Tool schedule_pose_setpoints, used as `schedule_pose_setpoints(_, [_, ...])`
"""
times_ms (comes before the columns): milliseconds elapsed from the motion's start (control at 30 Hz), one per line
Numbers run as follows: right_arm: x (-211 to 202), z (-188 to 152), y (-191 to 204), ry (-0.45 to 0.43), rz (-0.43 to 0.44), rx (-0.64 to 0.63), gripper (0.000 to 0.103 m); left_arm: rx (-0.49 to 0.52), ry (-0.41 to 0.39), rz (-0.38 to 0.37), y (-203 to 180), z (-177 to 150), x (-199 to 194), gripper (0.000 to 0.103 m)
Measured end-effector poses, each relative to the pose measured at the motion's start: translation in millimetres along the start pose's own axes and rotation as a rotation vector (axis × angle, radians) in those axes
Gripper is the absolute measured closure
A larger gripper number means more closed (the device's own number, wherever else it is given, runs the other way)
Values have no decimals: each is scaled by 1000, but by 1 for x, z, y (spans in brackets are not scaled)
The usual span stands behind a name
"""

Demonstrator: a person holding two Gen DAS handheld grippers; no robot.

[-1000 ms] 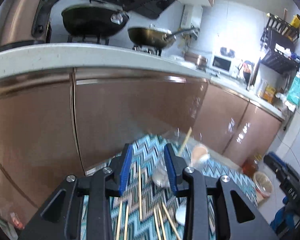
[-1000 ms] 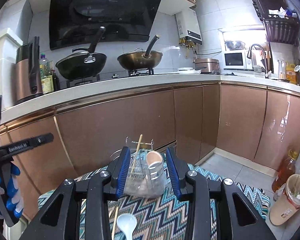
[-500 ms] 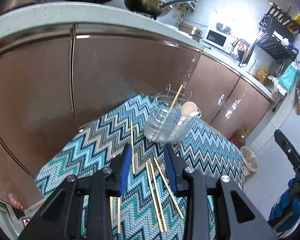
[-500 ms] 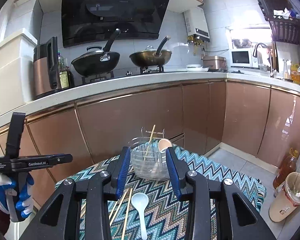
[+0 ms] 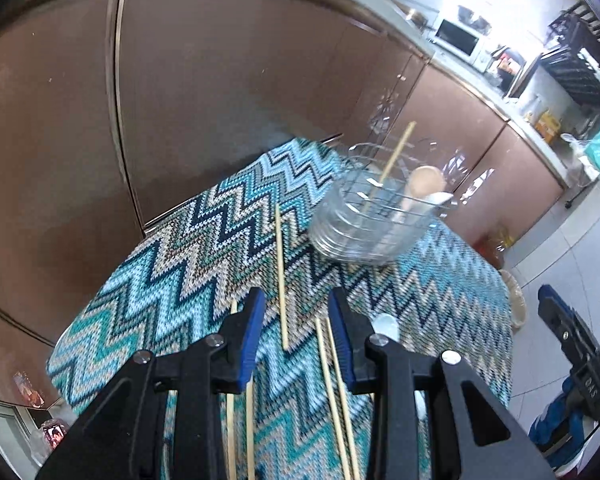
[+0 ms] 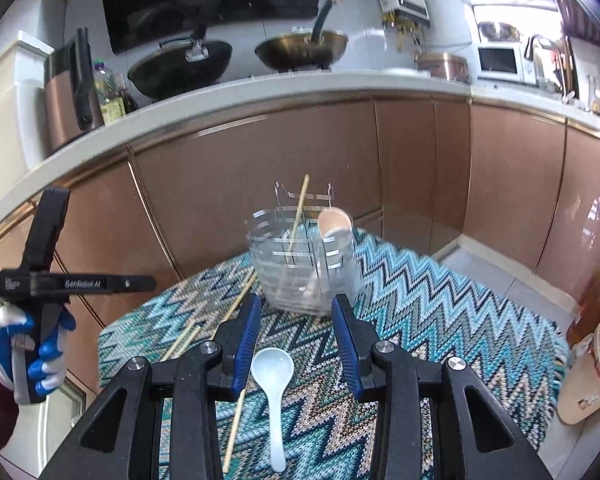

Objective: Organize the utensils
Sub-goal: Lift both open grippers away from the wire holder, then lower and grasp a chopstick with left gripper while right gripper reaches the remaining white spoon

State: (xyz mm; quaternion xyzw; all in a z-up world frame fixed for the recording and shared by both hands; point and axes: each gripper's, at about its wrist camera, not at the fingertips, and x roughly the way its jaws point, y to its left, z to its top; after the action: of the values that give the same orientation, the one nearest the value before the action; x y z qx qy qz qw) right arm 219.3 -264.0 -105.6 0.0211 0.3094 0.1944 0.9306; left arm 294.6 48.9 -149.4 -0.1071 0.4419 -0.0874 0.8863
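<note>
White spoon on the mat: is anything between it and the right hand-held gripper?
Nothing visible. The white spoon lies bare on the zigzag mat, bowl between the open right hand-held gripper fingers; a chopstick lies beside it, apart.

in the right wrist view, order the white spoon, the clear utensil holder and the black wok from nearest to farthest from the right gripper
From the right gripper:
1. white spoon, lying on the mat between the fingers.
2. clear utensil holder, standing on the mat just ahead.
3. black wok, up on the stove at the back left.
</note>
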Motion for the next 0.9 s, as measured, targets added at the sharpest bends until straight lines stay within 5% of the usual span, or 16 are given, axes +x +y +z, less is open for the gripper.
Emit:
schedule_pose_setpoints(433, [77, -17, -18, 138, 54, 1, 68, -23, 132, -21, 10, 5, 72, 72])
schedule_pose_setpoints(900, [111, -26, -19, 223, 129, -12, 68, -34, 182, -34, 14, 7, 95, 72])
